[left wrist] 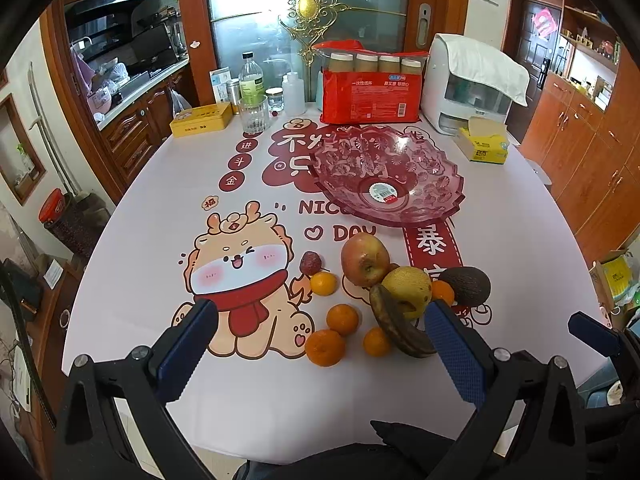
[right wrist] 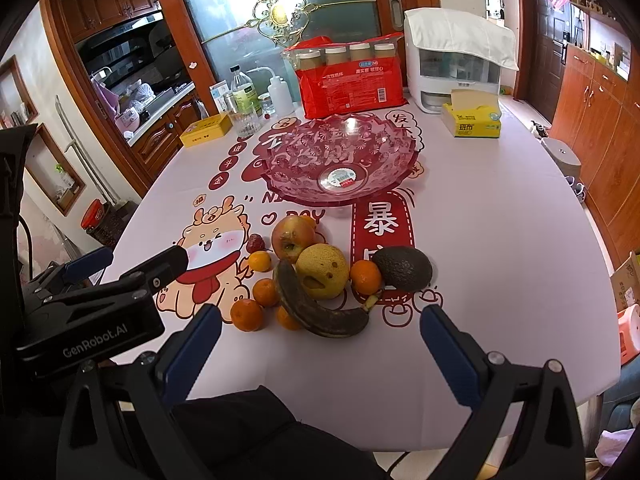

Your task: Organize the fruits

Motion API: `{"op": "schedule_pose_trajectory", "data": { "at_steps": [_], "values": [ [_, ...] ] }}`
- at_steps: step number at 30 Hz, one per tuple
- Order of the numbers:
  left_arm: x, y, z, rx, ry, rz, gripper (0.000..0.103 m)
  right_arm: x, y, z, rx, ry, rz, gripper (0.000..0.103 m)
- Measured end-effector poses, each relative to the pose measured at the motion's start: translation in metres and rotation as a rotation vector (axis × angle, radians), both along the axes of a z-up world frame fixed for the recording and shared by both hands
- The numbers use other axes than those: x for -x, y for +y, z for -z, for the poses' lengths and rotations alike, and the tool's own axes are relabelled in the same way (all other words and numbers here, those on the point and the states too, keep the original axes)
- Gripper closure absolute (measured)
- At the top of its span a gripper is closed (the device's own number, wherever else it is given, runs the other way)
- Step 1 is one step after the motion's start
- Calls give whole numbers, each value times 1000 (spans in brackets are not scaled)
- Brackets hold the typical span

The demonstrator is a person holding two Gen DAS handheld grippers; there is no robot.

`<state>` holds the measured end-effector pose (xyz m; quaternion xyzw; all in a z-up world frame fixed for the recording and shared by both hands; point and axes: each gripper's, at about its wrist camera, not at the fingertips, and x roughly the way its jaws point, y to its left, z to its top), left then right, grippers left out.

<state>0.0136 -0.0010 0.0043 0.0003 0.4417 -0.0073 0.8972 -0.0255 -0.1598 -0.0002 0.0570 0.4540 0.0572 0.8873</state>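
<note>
A pile of fruit lies on the table near its front edge: a red apple (left wrist: 365,259), a yellow pear (left wrist: 408,291), a browned banana (left wrist: 394,330), a dark avocado (left wrist: 468,285), a strawberry (left wrist: 311,263) and several small oranges (left wrist: 325,347). Behind them stands an empty pink glass bowl (left wrist: 390,174). My left gripper (left wrist: 320,320) hovers open over the near table, just in front of the oranges. My right gripper (right wrist: 320,326) is open too, just short of the banana (right wrist: 320,310). The left gripper's body (right wrist: 100,292) shows at the left of the right wrist view.
Along the far edge stand a red bag of cups (left wrist: 370,88), a white appliance (left wrist: 468,88), a yellow tissue box (left wrist: 484,144), a yellow tin (left wrist: 202,119), a glass (left wrist: 253,117) and bottles (left wrist: 252,80). Wooden cabinets (left wrist: 592,152) line the right wall.
</note>
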Motion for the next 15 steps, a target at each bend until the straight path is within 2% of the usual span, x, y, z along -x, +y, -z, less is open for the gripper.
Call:
{"op": "schedule_pose_trajectory", "data": {
  "at_steps": [15],
  "values": [
    [-3, 1, 1, -1, -2, -6, 1, 2, 5, 2, -2, 3, -4, 3]
  ]
}}
